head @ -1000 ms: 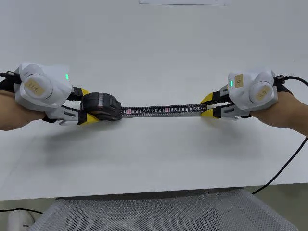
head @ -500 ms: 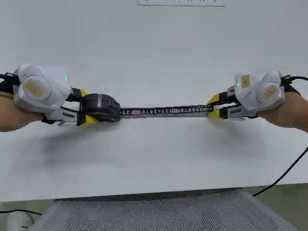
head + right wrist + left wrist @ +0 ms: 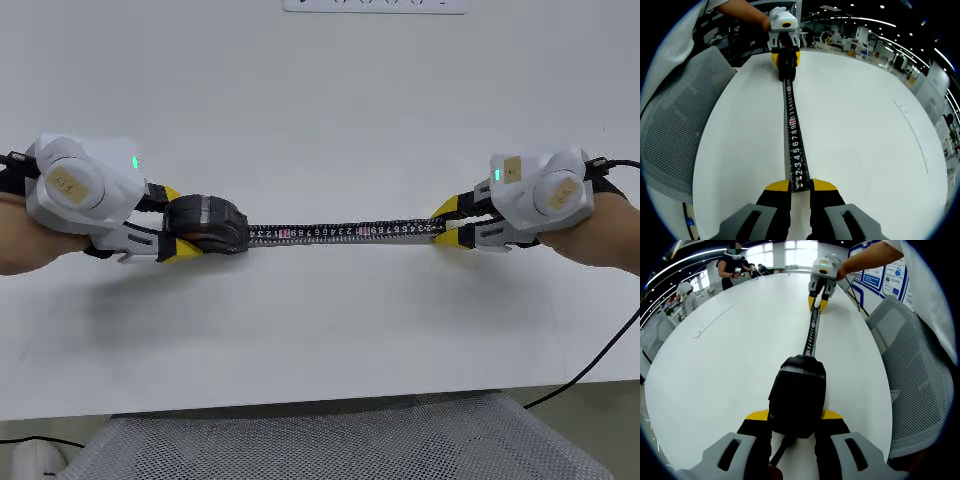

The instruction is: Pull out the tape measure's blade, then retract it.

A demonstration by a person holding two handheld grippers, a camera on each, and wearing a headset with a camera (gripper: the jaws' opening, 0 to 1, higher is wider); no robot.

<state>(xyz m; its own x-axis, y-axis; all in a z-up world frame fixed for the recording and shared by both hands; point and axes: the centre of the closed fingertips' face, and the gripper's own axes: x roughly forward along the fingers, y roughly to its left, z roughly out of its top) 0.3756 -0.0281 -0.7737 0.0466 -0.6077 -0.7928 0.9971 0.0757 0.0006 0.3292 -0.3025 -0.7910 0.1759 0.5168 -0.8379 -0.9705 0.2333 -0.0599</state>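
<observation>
Item: black, rounded tape measure case (image 3: pixel 207 223) with a ribbed, matte shell, and its thin, flat black blade (image 3: pixel 345 232) printed with white numerals and a few red marks. Long axis: left to right across the table, the blade drawn out straight from the case mouth towards the right, low over the surface. Position: the case is at the left, the blade tip at the right, both in the middle depth of the smooth white table top (image 3: pixel 320 120). Left gripper (image 3: pixel 180 222), white housing with black jaws tipped in yellow: clamped on the case, one jaw on its far side and one on its near side; in the left gripper view the case sits between the jaw tips with the blade running away from it. Right gripper (image 3: pixel 445 226), same build: pinched closed on the blade's free end; in the right gripper view the yellow tips meet over the numbered strip. The two grippers stand well apart, facing each other along the blade. Also present: grey mesh chair back (image 3: pixel 330 440) at the near edge; black cable (image 3: pixel 600 340) trailing from the right gripper.
</observation>
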